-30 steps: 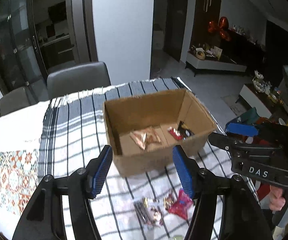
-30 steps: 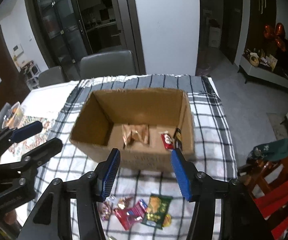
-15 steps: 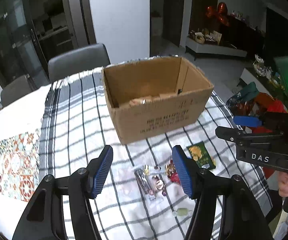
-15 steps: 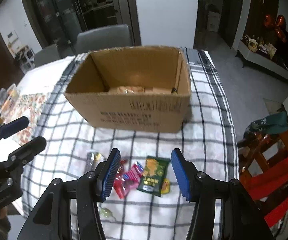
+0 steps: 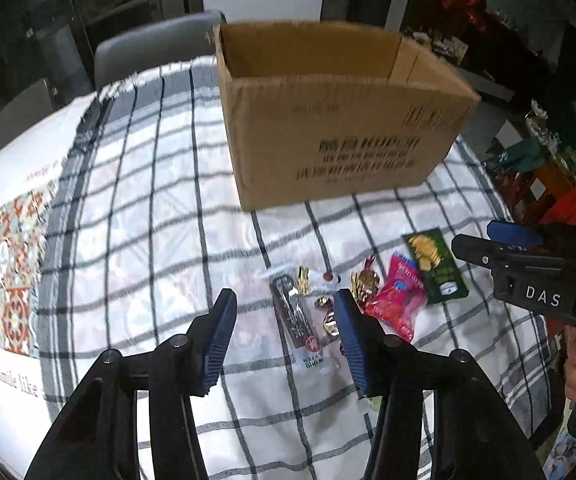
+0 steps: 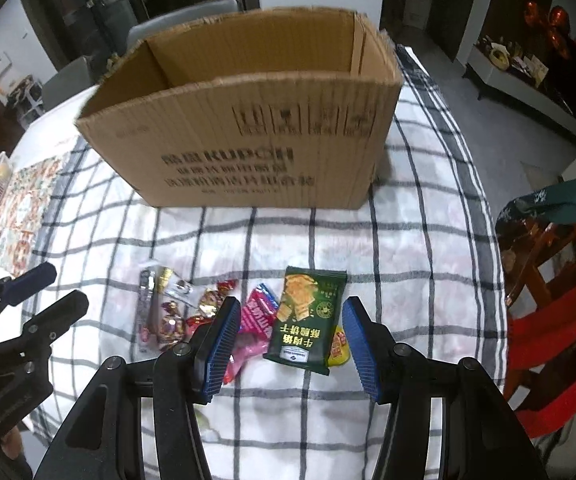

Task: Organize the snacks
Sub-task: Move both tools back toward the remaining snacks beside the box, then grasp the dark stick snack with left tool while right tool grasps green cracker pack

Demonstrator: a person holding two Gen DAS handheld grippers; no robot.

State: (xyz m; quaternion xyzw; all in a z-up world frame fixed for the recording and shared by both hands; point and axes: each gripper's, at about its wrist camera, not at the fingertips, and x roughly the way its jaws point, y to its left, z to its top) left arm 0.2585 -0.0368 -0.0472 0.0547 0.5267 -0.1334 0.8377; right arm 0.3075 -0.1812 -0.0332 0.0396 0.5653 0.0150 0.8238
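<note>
Now both hand-held grippers, left [image 5: 283, 336] and right [image 6: 288, 344], hang open and empty above snacks near the worktop's front edge, green packet [image 6: 308, 318] framed by right; next: descend, pinch, carry to cardboard box [image 6: 247, 140].

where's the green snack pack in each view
Left wrist: green pack at right of centre, right of the pink pack, near the right gripper.
Right wrist: green pack low centre, between that gripper's fingers.
Shared landmark: cardboard box, behind the snacks.
</note>
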